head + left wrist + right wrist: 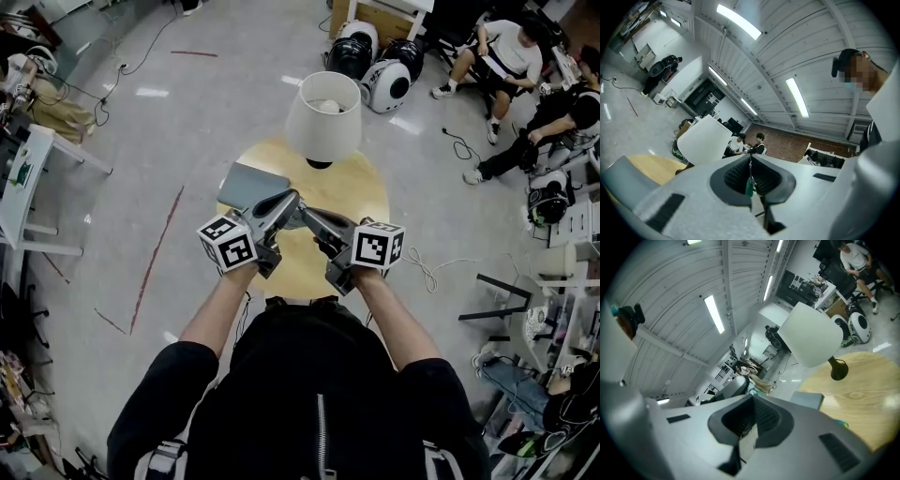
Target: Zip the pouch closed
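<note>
**Both grippers raised over the table, pouch lying flat beyond them**

Round wooden table (367,192), lamp (323,117) standing at its far edge. The shade was open at the top, with a pale bulb showing inside.

Flat grey piece on the table's far-left part, taken as the pouch (248,185). It lay just left of the lamp base, its near edge hidden behind the left gripper (293,204). Long axis ran roughly left to right, the right end a little nearer. Could not make out the zip, which way the opening faced, or anything inside.

Left gripper was held level above the table's near half. Its jaws were pressed together, pinching a small green tab (749,187) between the pads. Could not tell what the tab belonged to.

Right gripper (311,220) was tip to tip with the left, tilted slightly down. Its jaws were closed against each other, with nothing legible between them. Neither gripper touched the grey piece.
</note>
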A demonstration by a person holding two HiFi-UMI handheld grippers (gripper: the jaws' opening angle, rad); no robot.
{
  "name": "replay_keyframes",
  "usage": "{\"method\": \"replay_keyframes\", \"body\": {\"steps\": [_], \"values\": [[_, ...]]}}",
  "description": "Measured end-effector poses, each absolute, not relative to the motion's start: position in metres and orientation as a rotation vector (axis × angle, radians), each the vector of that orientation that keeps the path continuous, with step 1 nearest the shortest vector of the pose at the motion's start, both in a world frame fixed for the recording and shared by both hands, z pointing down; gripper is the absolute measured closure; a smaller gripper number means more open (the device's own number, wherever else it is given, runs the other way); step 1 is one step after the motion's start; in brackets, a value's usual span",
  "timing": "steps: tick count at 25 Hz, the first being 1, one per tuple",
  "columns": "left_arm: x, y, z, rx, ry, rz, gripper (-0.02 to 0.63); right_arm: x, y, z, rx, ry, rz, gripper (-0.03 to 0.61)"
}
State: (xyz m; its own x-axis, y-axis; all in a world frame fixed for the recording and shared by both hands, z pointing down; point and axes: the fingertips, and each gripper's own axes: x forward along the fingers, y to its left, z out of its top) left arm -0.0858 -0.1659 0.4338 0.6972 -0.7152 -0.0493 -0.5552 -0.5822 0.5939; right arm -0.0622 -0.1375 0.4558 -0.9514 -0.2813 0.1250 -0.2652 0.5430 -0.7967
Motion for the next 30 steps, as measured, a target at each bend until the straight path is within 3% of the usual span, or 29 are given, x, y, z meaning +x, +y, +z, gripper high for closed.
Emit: {"method": "replay_keyframes", "body": {"steps": [30], "values": [[-0.102, -0.17, 0.428, 2.303, -1.02, -0.54, 0.607, -0.025, -0.135, 0.486, -0.611, 2.761, -1.439, 0.574]]}}
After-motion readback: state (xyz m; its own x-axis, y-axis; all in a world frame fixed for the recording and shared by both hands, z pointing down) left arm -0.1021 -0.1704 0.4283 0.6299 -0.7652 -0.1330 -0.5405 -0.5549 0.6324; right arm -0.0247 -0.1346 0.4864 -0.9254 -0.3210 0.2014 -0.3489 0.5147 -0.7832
